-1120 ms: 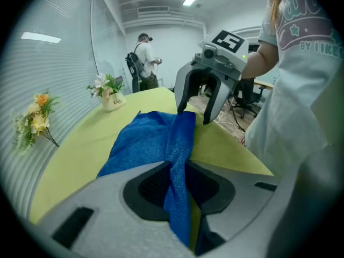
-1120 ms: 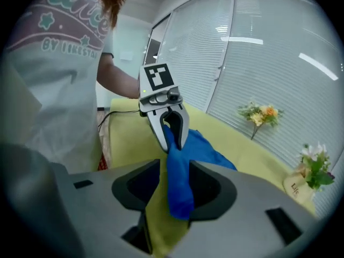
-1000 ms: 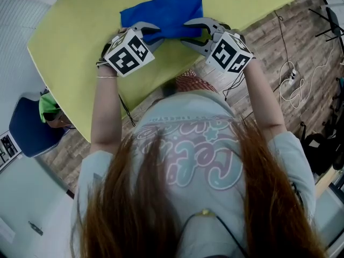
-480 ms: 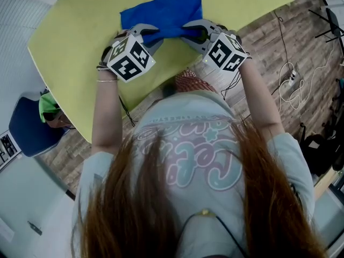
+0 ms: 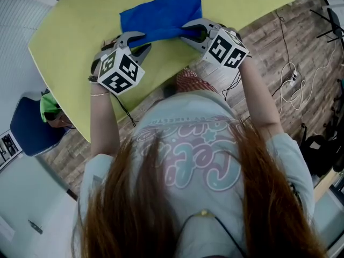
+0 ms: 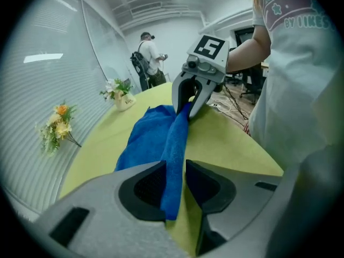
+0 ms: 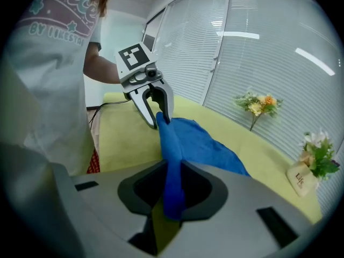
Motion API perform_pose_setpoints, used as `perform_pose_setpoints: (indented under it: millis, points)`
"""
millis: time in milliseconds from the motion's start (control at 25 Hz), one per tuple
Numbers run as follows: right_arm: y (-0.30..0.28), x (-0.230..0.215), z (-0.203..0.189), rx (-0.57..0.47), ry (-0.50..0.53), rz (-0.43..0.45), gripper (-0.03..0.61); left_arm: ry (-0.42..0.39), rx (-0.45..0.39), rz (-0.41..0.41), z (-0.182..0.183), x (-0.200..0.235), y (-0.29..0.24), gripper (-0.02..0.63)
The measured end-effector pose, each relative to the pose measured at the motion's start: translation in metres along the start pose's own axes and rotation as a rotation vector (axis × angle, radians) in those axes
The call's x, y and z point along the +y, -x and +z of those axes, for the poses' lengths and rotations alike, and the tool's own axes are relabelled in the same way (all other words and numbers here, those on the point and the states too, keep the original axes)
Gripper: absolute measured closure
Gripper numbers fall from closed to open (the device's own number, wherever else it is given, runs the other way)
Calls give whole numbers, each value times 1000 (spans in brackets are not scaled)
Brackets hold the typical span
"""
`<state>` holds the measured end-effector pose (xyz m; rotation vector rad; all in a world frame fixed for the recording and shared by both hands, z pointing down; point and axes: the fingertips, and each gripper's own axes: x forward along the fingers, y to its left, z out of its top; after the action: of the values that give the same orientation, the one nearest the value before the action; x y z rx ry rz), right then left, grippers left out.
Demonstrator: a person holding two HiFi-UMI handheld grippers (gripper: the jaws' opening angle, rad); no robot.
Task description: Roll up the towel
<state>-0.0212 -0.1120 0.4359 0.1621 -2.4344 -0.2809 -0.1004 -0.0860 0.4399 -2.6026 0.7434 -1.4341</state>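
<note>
A blue towel (image 5: 161, 12) lies on the yellow-green table (image 5: 70, 36), with its near edge lifted into a taut ridge between my two grippers. My left gripper (image 5: 134, 39) holds the ridge's left end: in the left gripper view the towel (image 6: 173, 144) runs between its jaws (image 6: 174, 171) and on to the right gripper (image 6: 188, 98). My right gripper (image 5: 191, 32) is at the right end. Its jaws (image 7: 173, 181) are closing, and the pads press the towel's fold (image 7: 172, 160). The left gripper (image 7: 156, 109) shows opposite it there.
Flowers (image 6: 56, 125) and a small vase (image 6: 122, 95) stand at the table's far side, also seen as flowers (image 7: 258, 104) and a vase with a card (image 7: 314, 163). A person (image 6: 148, 58) stands in the background. A blue chair (image 5: 27, 128) and floor cables (image 5: 290, 79) flank the table.
My left gripper has moved left along the towel's near edge, stretching it. The right gripper's jaws have closed onto the towel while the hand stayed in place.
</note>
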Motion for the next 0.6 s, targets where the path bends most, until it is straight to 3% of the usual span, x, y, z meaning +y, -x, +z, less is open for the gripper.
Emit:
perform_pose_setpoints:
  millis: [240, 400, 600]
  points:
    - [4, -1, -1, -10, -42, 28, 500, 28, 24, 52, -9, 11, -1, 525]
    - [3, 5, 2, -20, -95, 80, 502, 104, 15, -11, -11, 10, 5, 560]
    - [10, 19, 2, -31, -178, 155, 502, 142, 23, -99, -10, -7, 13, 568]
